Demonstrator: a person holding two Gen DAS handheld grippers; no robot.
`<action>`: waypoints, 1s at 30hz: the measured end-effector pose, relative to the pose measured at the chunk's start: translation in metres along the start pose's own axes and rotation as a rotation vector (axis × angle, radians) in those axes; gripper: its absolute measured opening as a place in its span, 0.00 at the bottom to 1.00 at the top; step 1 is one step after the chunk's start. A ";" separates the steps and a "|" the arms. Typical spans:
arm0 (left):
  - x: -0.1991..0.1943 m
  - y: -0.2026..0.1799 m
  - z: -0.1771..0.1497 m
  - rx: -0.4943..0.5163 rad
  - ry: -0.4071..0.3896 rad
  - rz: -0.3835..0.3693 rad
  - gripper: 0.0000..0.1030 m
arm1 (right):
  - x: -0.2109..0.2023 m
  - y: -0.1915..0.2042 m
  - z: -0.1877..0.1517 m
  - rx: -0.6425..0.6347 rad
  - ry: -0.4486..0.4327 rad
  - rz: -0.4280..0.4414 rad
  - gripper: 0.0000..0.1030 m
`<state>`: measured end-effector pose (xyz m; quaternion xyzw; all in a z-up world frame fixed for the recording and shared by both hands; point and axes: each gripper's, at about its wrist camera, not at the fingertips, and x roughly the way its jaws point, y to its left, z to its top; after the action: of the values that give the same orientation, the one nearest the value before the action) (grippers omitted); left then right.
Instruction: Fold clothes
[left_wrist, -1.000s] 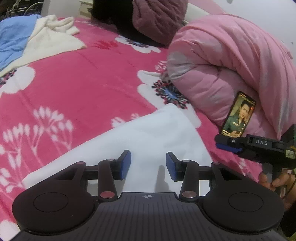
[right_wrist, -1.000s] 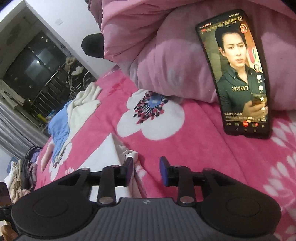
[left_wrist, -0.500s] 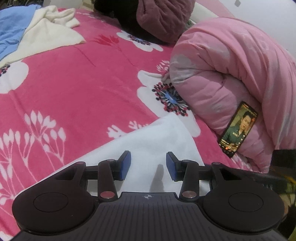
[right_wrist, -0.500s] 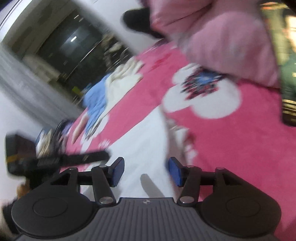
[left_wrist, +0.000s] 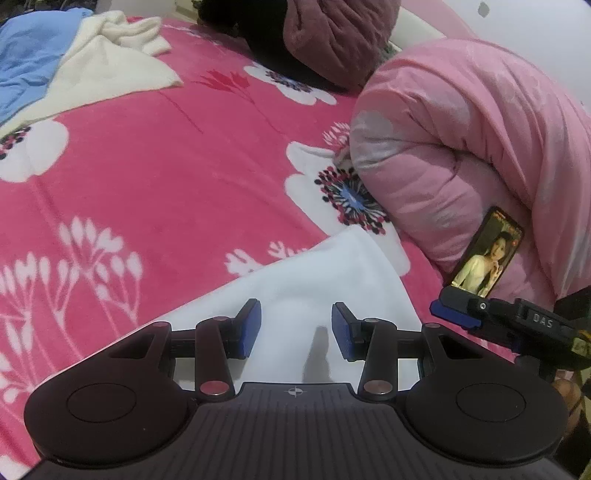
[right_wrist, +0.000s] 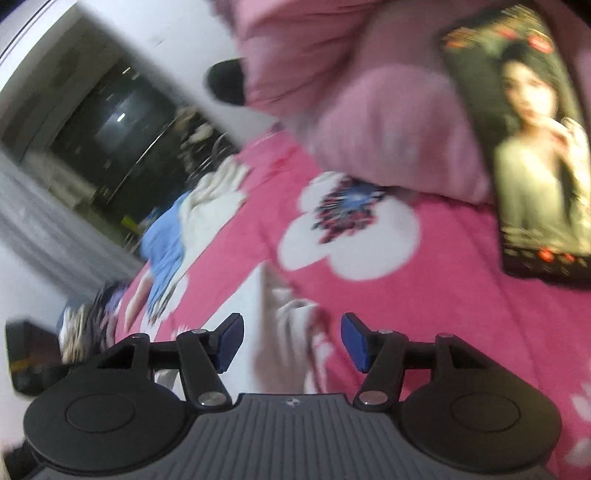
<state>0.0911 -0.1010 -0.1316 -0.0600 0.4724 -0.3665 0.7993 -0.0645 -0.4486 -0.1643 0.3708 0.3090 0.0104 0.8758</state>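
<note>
The white garment (left_wrist: 314, 280) lies flat on the pink floral blanket (left_wrist: 155, 192), its far corner pointing toward the rolled pink quilt (left_wrist: 461, 147). Your left gripper (left_wrist: 295, 328) hovers over it, fingers spread wide, holding nothing. Your right gripper (right_wrist: 291, 341), equally spread and empty, sits over the garment's edge nearest the quilt. Broad bare blanket extends away from the quilt; a phone (left_wrist: 487, 254) leans against it.

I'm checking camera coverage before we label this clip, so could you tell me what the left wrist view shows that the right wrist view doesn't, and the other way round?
Only the left wrist view shows the open left gripper over the white garment, the maroon cushion, and the right gripper from the side.

Only the right wrist view, which is motion-blurred, shows the open right gripper head-on and a dark window.

Both show the phone leaning on the pink quilt, the floral blanket and the blue and cream clothes.
</note>
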 end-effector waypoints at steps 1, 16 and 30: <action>-0.005 0.001 -0.002 -0.005 -0.004 0.003 0.41 | 0.000 0.000 0.001 -0.001 -0.006 -0.005 0.60; -0.074 0.013 -0.045 -0.017 -0.030 0.031 0.41 | -0.011 0.039 -0.012 -0.177 -0.115 0.005 0.43; -0.062 0.019 -0.100 0.124 0.093 0.077 0.41 | 0.024 0.054 -0.049 -0.183 0.097 -0.121 0.27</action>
<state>0.0033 -0.0227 -0.1510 0.0248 0.4873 -0.3663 0.7923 -0.0606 -0.3720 -0.1673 0.2690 0.3706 0.0039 0.8890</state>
